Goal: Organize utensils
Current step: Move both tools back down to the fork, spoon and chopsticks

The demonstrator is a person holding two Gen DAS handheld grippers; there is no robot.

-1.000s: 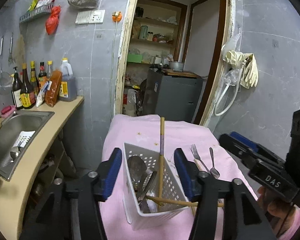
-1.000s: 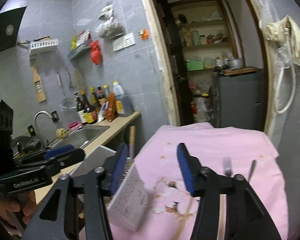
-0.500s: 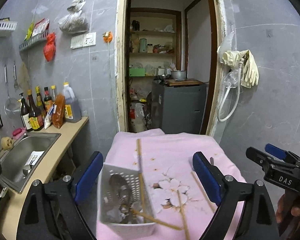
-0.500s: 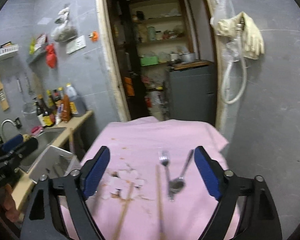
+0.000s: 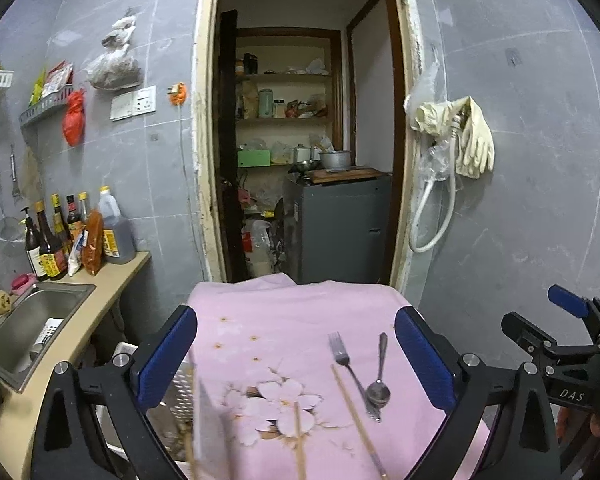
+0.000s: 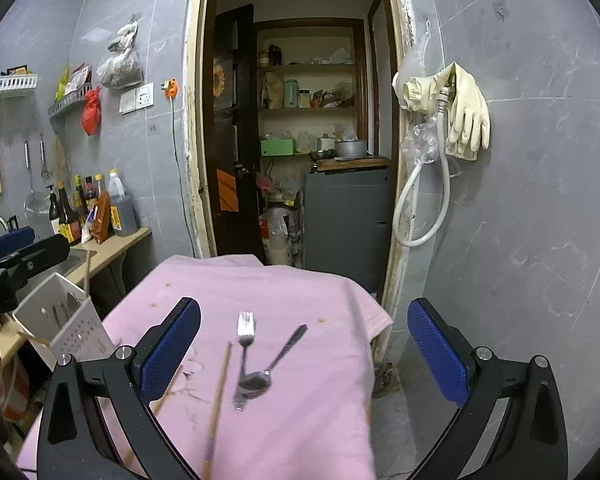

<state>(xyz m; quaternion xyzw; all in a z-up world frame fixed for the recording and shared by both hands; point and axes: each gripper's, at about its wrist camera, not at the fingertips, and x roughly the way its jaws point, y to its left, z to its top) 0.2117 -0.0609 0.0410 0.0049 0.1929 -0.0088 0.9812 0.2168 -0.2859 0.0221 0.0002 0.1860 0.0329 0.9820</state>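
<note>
A steel fork [image 6: 245, 332] and spoon [image 6: 256, 384] lie side by side on the pink cloth [image 6: 300, 288], with a wooden chopstick [image 6: 219, 392] to their left. My right gripper [image 6: 304, 328] hovers just short of them, its jaws opening wide with nothing between them. The white slotted utensil basket [image 6: 60, 320] holds spoons and a chopstick at the table's left edge. My left gripper [image 5: 296, 344] is also opening and empty. The basket [image 5: 184, 380] shows blurred at its lower left; fork [image 5: 342, 354], spoon [image 5: 378, 390] and two chopsticks [image 5: 356, 412] lie ahead.
A counter with a sink [image 5: 32, 320] and sauce bottles [image 5: 60, 240] runs along the left. Behind the table a doorway opens onto a grey cabinet [image 5: 336, 224] and shelves. Rubber gloves and a hose [image 6: 460, 120] hang on the right wall. The cloth's right edge drops to the floor.
Both grippers opened from half to wide and drew back. The basket slid from between my left fingers to the lower left. The right view swung right onto the fork and spoon.
</note>
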